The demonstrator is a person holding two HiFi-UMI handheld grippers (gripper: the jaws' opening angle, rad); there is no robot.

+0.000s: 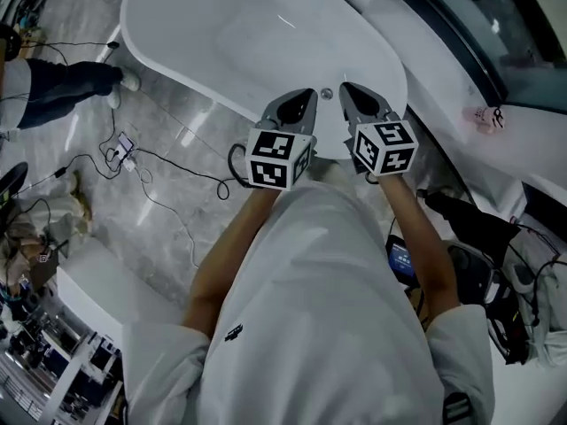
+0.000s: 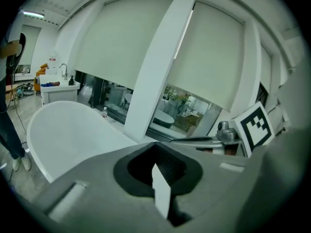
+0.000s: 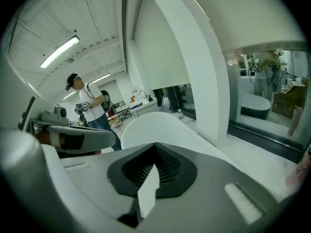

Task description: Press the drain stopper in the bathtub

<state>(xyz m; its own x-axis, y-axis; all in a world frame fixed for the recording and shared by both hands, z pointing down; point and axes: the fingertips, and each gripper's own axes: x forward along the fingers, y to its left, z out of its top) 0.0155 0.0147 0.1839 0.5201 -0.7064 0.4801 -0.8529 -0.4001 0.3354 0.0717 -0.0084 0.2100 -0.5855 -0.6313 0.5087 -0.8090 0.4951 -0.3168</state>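
The white oval bathtub (image 1: 186, 20) lies ahead of me, empty. A small round chrome fitting (image 1: 326, 93) sits at its near end, between my two grippers; I cannot tell if it is the stopper. My left gripper (image 1: 309, 93) and right gripper (image 1: 344, 88) hover side by side over the near rim, both shut with nothing in them. In the left gripper view the jaws (image 2: 155, 143) meet, with the tub (image 2: 68, 130) beyond on the left. In the right gripper view the jaws (image 3: 155, 143) also meet, and the tub (image 3: 160, 125) curves away ahead.
Cables (image 1: 151, 162) trail over the marble floor left of the tub. A person's leg (image 1: 62, 82) stands at the far left. A white ledge with a pink item (image 1: 485, 118) runs along the window on the right. Dark equipment (image 1: 478, 237) lies at my right.
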